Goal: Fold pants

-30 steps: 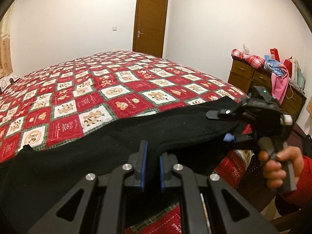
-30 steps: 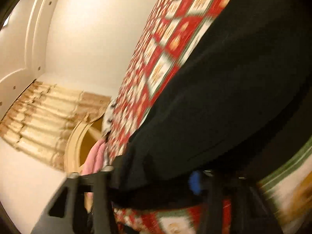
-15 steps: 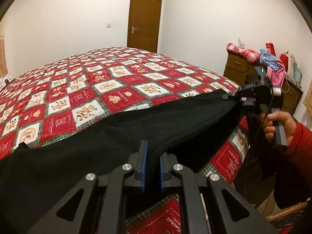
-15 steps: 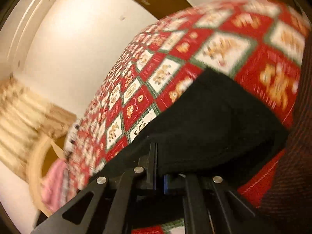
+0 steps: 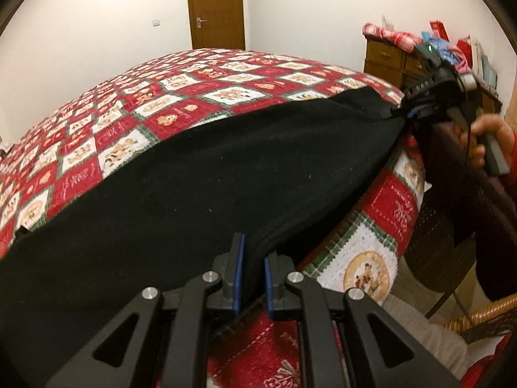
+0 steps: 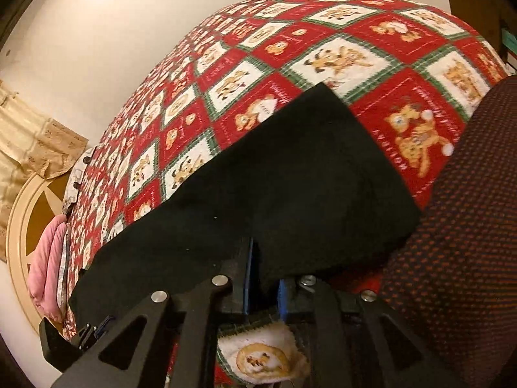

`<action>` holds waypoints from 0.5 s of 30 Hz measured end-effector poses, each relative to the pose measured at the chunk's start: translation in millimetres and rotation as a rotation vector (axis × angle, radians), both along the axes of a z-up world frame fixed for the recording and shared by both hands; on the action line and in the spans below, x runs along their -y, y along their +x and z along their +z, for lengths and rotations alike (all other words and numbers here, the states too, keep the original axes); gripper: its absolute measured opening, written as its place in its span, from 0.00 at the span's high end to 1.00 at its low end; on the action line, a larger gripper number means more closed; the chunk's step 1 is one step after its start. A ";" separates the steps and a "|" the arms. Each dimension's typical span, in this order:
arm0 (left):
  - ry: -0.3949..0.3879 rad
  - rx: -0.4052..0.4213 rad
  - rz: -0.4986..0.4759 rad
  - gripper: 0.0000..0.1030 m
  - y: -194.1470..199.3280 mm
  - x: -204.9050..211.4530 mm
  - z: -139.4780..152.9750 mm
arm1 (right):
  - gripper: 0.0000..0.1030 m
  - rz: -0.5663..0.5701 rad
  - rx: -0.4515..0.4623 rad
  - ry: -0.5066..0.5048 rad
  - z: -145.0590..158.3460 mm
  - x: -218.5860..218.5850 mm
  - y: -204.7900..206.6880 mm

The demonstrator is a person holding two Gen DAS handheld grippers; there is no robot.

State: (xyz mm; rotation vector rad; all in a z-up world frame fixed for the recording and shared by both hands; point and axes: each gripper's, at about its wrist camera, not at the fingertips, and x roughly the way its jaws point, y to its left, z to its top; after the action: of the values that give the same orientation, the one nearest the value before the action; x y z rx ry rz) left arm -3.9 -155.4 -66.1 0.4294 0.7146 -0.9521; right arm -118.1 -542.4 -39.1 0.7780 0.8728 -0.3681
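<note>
The left hand-held gripper (image 5: pixel 251 278) is seen at the bottom centre of its view, its blue-padded fingers (image 5: pixel 238 271) clamped on the near edge of the black pants (image 5: pixel 206 174). The right hand-held gripper (image 5: pixel 407 113) is seen at the upper right of that view, closed on the far end of the same edge and held by a hand (image 5: pixel 491 144) at the right border. The pants are stretched between the two, the long axis running from lower left to upper right across the quilt-covered bed (image 5: pixel 200 90). In the right wrist view, the pants are pinched at bottom centre and spread toward the lower left. A dresser (image 5: pixel 386 59) is seen at the upper right.
</note>
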 end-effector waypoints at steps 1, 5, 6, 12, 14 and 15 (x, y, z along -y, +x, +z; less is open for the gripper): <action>0.015 0.006 -0.005 0.86 -1.6 0.1 1.1 | 0.84 -0.019 -0.025 -0.018 5.5 0.2 -2.7; 0.010 -0.024 -0.054 0.66 -8.8 -6.2 9.7 | 0.79 -0.207 -0.099 -0.152 29.1 15.2 -35.5; -0.004 -0.030 -0.067 0.56 -11.4 -9.4 13.3 | 0.78 -0.235 -0.081 -0.184 34.5 16.9 -40.4; -0.089 0.012 -0.088 0.38 -18.1 -22.9 47.8 | 0.78 -0.205 -0.038 -0.401 61.4 -4.0 -24.2; -0.107 0.035 -0.028 0.32 -7.2 -23.2 55.3 | 0.78 -0.113 -0.032 -0.426 61.3 -14.6 -0.3; -0.111 0.033 0.018 0.32 1.7 -22.8 55.1 | 0.78 -0.072 -0.033 -0.425 57.7 -16.8 12.9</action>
State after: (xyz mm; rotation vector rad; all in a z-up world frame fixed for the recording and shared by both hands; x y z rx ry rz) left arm -2.2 -132.6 -10.9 0.3396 0.6315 -0.9606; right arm -105.2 -525.6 18.6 0.4114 0.7627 -0.6085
